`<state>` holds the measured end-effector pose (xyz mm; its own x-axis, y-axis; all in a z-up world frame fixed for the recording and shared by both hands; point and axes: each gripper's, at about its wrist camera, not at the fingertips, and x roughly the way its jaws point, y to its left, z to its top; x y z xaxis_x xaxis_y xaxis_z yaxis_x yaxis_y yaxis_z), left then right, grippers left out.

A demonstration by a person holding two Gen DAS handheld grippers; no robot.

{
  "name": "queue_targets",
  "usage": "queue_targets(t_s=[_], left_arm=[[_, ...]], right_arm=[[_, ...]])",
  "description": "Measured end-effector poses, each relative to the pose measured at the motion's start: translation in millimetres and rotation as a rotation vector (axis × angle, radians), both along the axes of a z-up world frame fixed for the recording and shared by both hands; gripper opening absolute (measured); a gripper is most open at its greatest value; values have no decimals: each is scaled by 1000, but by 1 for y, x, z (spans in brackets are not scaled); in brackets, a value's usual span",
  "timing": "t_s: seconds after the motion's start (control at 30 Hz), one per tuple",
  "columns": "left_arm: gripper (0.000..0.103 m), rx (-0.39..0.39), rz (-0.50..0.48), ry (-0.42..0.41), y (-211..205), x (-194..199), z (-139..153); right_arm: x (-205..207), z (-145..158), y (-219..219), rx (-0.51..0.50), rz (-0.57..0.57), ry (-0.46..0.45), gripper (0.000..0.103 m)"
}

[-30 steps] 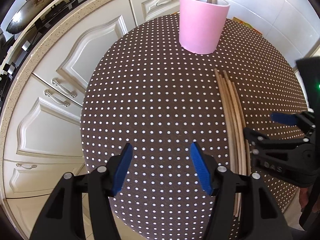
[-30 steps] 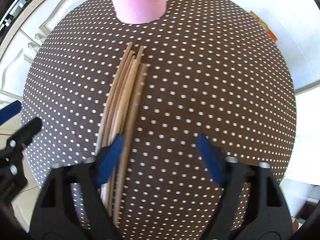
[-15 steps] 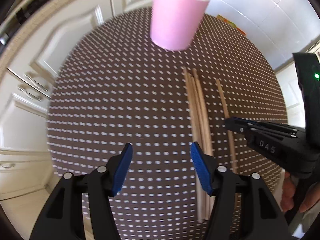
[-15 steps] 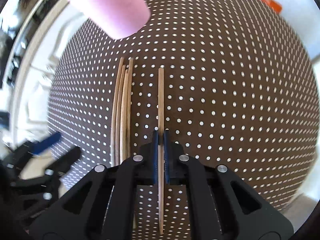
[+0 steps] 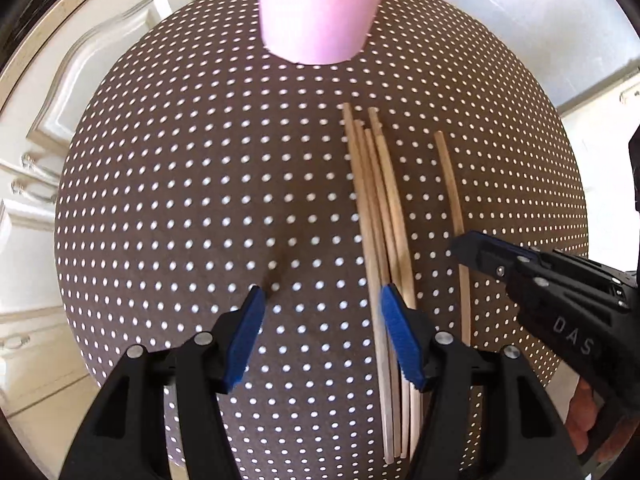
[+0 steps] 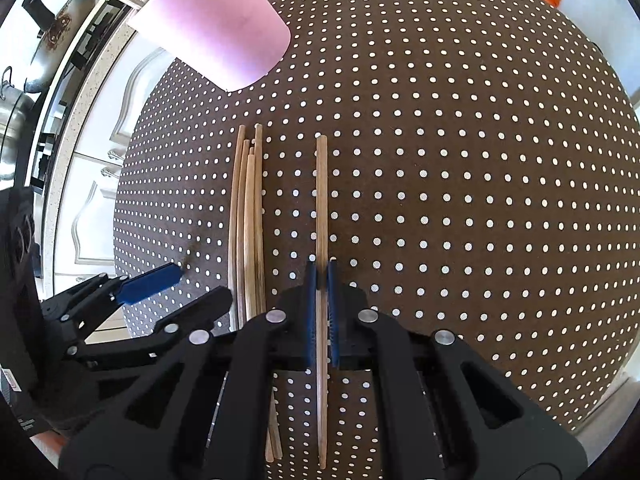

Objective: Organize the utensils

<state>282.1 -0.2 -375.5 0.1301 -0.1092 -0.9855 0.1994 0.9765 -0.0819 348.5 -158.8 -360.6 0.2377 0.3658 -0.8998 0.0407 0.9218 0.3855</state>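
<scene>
The right gripper (image 6: 321, 276) is clenched on a single chopstick (image 6: 321, 200) — the stick runs straight between its blue pads, its far end pointing toward the pink cup (image 6: 216, 28) and its near end passing back under the gripper body. This stick sits apart from the bundle of chopsticks (image 6: 250, 220) lying on the dotted tablecloth (image 6: 480, 200) just to its left. The left gripper (image 5: 320, 320) hangs released over the cloth, fingers wide — its right pad (image 5: 400, 340) over the bundle (image 5: 380, 220), gripping nothing.
</scene>
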Motion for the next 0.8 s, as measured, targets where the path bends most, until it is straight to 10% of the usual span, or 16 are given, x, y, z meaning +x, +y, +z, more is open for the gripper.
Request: queue_targets(t_s=[0.6,0.67,0.73,0.8], left_arm=[[66,115,129,11,-13,18,-7],[52,112,136,-7,-11,19,-4],[9,102,126,-17,-4,22,-1],[7,55,147,0,10,28,0]], right_arm=[[10,9,-1,-14,9,1,6],[11,8,0,-14,11,1,6],[10,8,0,-10,9,1,6],[11,7,0,-8,9,2,6]])
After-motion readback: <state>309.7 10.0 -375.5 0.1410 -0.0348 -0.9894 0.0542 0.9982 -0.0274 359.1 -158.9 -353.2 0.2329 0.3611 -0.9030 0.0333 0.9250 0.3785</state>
